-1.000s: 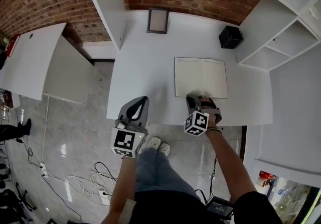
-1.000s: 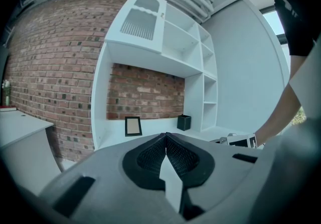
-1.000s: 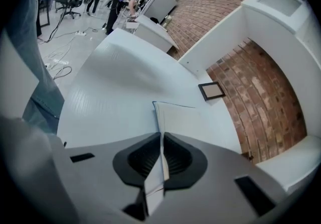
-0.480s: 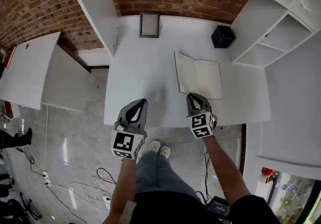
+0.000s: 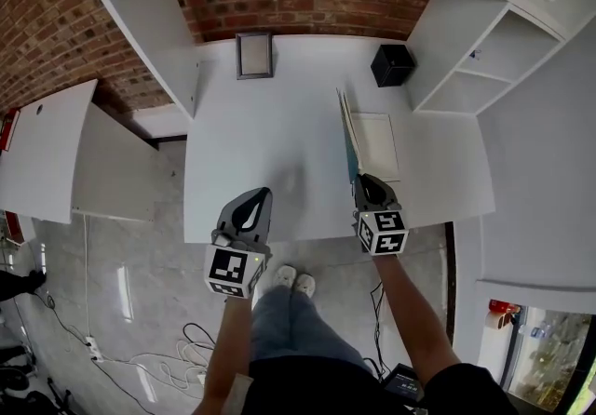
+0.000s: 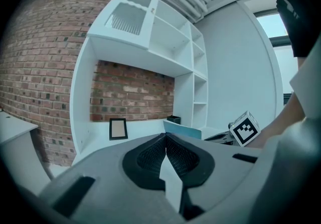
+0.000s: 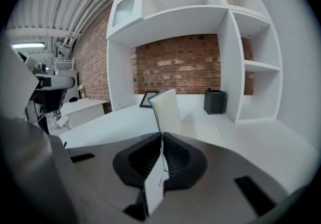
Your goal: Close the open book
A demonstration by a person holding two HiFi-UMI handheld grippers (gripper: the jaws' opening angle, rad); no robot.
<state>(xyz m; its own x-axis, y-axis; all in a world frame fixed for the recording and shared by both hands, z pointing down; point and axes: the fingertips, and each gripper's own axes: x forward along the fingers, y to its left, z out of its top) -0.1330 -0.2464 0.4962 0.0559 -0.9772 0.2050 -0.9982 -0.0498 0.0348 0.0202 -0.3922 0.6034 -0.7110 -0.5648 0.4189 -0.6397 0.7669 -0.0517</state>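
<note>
**Left:** left gripper (image 5: 260, 194), jaws shut & empty, held over the near edge of the table (image 5: 233, 125), well apart from the book.

**Centre-right:** book (image 5: 377, 145), flat & fully open a sec ago. Its left half (image 5: 347, 129) now stands approx. upright on the spine, and the rest lies flat on the table.

**Right:** right gripper (image 5: 362, 180), jaws pinched shut on that half's near edge, wrist rolled vs. before.

**Task:** judged approx. halfway. The raised half still needs tipping rightward onto the flat pages.
</note>
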